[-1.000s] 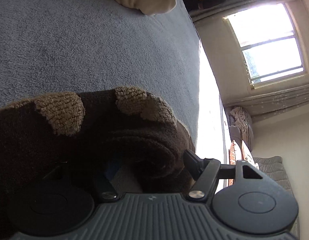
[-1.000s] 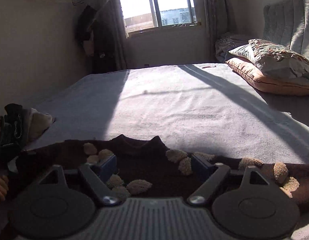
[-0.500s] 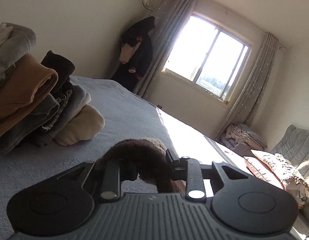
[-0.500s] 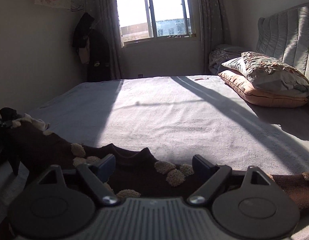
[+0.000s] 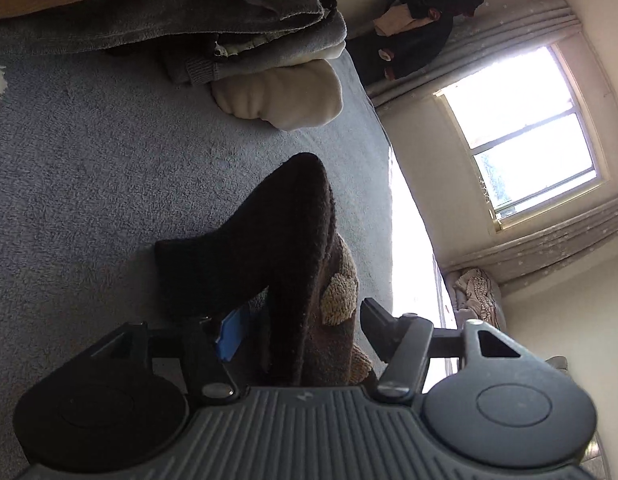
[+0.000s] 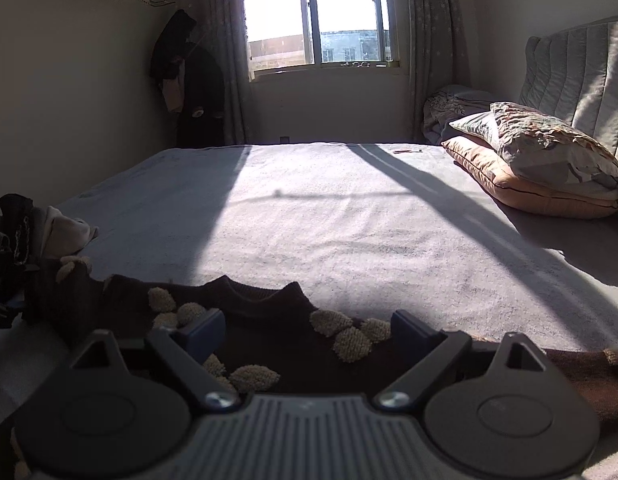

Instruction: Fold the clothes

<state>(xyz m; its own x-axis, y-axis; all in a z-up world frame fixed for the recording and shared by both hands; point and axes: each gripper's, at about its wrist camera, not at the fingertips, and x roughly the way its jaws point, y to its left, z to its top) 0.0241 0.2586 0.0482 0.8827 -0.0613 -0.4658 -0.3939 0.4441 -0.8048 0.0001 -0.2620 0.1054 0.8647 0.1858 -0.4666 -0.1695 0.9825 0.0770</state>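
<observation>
A dark brown knit sweater with tan tufts (image 6: 269, 328) lies spread on the grey bed cover (image 6: 349, 220), neck hole facing the window. My right gripper (image 6: 305, 330) is open and hovers low over its chest. In the left wrist view a sleeve of the same sweater (image 5: 285, 240) rises in a fold between the fingers of my left gripper (image 5: 301, 324). Its jaws stand wide apart, and the cloth drapes over the left finger (image 5: 233, 332), hiding the tip.
A pile of folded clothes (image 5: 189, 20) with a cream roll (image 5: 285, 96) lies at the bed's left edge, also in the right wrist view (image 6: 37, 232). Pillows (image 6: 541, 160) and a headboard are at the right. A window (image 6: 321, 16) and hanging dark coats (image 6: 193, 92) are beyond.
My left gripper has swung round to face down at the bed and its jaws have spread wide, the sleeve now loose between them. The right gripper has barely moved.
</observation>
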